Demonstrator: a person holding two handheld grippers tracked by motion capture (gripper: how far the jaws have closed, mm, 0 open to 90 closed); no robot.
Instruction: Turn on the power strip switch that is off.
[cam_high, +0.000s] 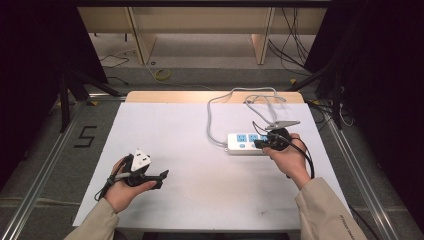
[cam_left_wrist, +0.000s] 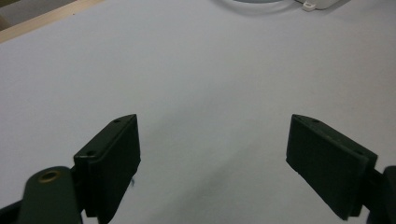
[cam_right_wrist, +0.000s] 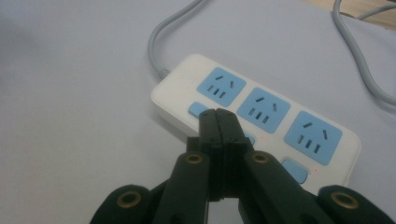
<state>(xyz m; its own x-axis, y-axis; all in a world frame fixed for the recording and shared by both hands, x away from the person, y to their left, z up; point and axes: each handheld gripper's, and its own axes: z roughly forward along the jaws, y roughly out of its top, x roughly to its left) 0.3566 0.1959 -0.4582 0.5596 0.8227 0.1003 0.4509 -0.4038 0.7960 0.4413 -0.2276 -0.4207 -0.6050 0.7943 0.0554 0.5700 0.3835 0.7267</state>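
On the white worktop (cam_high: 200, 150), my right tongs (cam_right_wrist: 218, 116) are pressed together with nothing between them, tips over the near edge of the power strip (cam_right_wrist: 261, 116), at its row of blue switches. Whether the tips touch a switch, I cannot tell. Strip lies flat toward the worktop's right side, three blue sockets facing up, its grey cord (cam_high: 215, 112) looping off toward the far edge. My left tongs (cam_left_wrist: 212, 154) are spread wide over bare worktop, well apart from the strip, pinching nothing. From above, left tongs (cam_high: 162, 176) sit low at the near left, right tongs (cam_high: 258, 144) at the strip.
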